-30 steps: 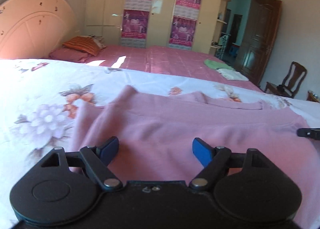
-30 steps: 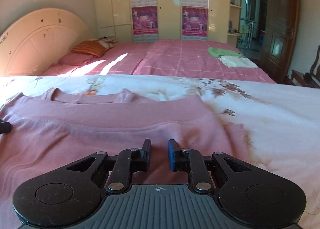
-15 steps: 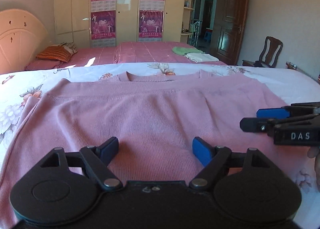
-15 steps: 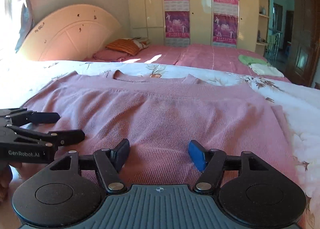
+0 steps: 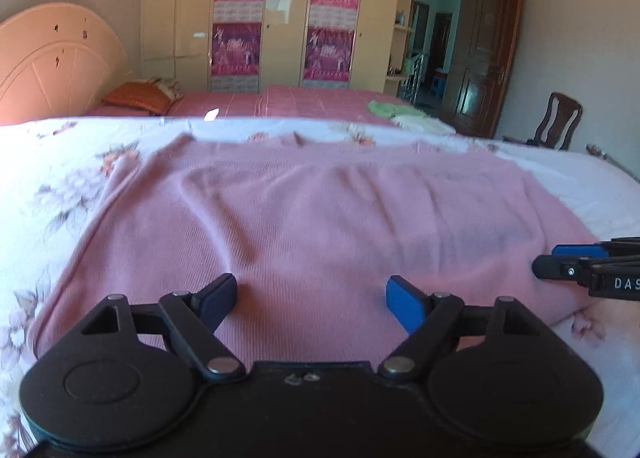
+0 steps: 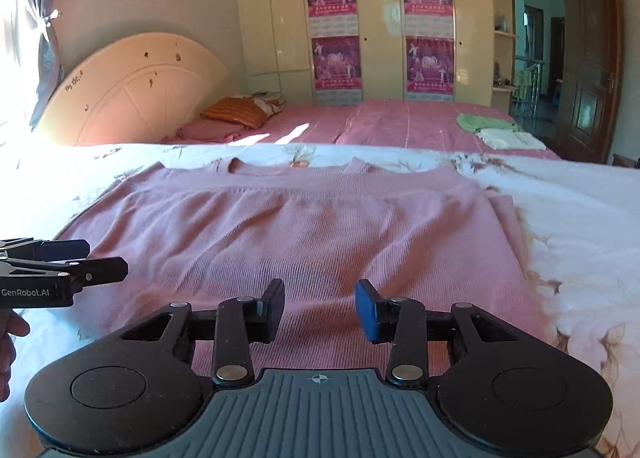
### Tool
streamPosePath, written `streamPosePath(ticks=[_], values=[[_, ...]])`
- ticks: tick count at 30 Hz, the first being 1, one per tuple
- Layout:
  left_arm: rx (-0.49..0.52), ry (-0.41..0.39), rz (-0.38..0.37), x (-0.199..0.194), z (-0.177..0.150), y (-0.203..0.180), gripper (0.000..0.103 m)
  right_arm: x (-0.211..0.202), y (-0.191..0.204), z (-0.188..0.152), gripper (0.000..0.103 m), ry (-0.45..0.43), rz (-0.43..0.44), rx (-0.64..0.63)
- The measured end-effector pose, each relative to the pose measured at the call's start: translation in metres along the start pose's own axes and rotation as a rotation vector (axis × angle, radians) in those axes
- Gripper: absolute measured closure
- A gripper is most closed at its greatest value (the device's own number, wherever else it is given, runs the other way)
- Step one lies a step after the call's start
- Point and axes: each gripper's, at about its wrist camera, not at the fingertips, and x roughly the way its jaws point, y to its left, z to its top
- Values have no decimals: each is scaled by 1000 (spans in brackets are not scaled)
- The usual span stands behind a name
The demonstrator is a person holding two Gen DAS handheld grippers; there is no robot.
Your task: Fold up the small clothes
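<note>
Floral bedding [image 6: 580, 209] carried the pink sweater [image 6: 312, 234] spread flat, probably partly folded. Left tool [image 5: 310, 296] and right tool [image 6: 320, 306] hovered open, empty; gripping both hem corners evenly should keep the fold square.

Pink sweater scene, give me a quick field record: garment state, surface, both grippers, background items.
garment: pink sweater, spread out, neckline at the far side, lightly rippled
surface: floral bedsheet
left gripper: open, empty, over the sweater's near part
right gripper: open, empty, over the sweater's near part
contact: cannot tell whether either touches the fabric
background: second bed with pink cover, orange pillow, folded green and white clothes, wardrobe with posters, wooden chair
</note>
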Motion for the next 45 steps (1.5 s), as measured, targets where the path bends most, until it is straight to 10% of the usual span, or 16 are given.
streamPosePath(ticks=[8, 11, 37, 45], values=[[-71, -45, 79, -29, 0, 25, 22, -39, -16, -10, 63, -98, -126, 53], [-110, 28, 117, -20, -15, 50, 21, -29, -45, -24, 63, 20, -196, 116], [-34, 40, 111, -32, -25, 52, 20, -47, -45, -31, 63, 29, -230, 147], [-399, 48, -70, -77, -42, 95, 23, -80, -36, -18, 63, -50, -161, 205]])
